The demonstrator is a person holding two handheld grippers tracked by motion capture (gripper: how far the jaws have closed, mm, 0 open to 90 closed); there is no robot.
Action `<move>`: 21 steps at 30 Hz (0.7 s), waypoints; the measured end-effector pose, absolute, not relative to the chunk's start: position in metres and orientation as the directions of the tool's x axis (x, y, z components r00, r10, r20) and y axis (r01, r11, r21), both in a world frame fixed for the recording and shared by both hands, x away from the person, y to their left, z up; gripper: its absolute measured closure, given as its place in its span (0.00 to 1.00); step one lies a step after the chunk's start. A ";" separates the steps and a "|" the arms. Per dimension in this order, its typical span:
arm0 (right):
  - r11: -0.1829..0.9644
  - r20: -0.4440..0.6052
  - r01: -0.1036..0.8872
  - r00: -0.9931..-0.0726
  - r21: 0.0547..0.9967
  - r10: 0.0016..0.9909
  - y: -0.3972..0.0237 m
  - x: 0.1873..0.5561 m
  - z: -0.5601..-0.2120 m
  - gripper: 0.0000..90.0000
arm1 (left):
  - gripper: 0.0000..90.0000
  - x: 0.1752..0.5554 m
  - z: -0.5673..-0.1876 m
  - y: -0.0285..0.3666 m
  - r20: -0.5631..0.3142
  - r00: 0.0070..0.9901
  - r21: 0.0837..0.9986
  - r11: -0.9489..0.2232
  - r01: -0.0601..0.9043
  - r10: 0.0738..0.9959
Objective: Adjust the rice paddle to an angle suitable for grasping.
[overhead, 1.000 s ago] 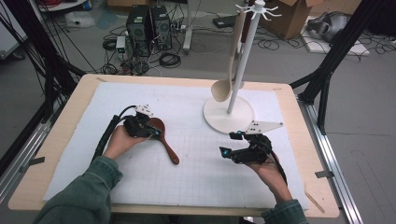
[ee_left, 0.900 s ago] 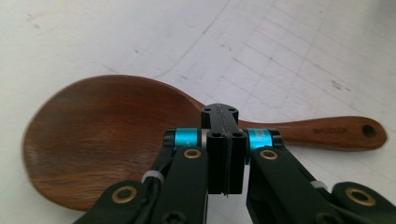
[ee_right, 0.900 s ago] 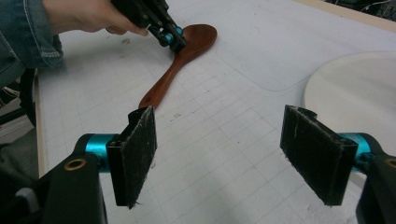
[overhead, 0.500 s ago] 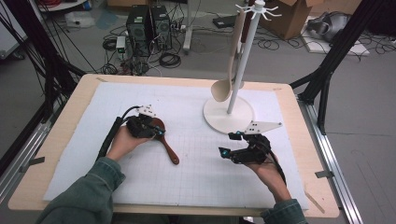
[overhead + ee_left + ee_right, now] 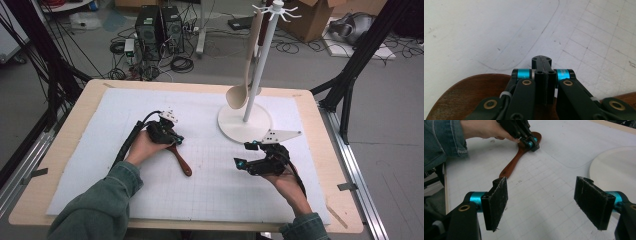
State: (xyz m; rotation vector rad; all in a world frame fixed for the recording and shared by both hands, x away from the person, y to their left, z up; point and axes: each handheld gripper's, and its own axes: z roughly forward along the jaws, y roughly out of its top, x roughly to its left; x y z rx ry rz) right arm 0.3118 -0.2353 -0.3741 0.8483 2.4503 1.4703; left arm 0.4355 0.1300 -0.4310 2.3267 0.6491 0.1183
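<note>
A dark wooden spoon (image 5: 182, 162) lies on the white mat, its handle pointing toward the person. My left gripper (image 5: 176, 141) is low over the spoon's bowl, jaws pressed together with nothing seen between them. In the left gripper view the shut jaw tips (image 5: 541, 61) sit just above the brown bowl (image 5: 474, 92). Right of it, my right gripper (image 5: 245, 154) hovers over the mat, open. Its pads (image 5: 496, 202) stand wide apart and empty, facing the dark spoon (image 5: 511, 166) and the left gripper (image 5: 532, 145).
A white hook stand (image 5: 260, 65) rises from a round base (image 5: 235, 127) at the back right of the mat. A pale wooden spoon (image 5: 240, 90) hangs from it. The base (image 5: 614, 170) lies close to the right gripper. The table edge runs beyond.
The left hand has slid a little to the right, so its gripper now covers the dark spoon's bowl. The right hand has stayed where it was.
</note>
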 end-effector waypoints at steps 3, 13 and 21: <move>0.357 0.150 0.389 -0.826 0.849 0.543 -0.235 0.312 -0.374 0.29 | 1.00 0.435 -0.430 0.133 -0.089 0.871 0.645 -0.639 0.419 0.482; 0.362 0.145 0.386 -0.827 0.849 0.543 -0.233 0.312 -0.375 0.29 | 1.00 0.426 -0.429 0.146 -0.103 0.860 0.646 -0.623 0.440 0.500; 0.367 0.145 0.385 -0.830 0.847 0.538 -0.230 0.312 -0.375 0.29 | 1.00 0.416 -0.428 0.156 -0.111 0.865 0.636 -0.634 0.440 0.489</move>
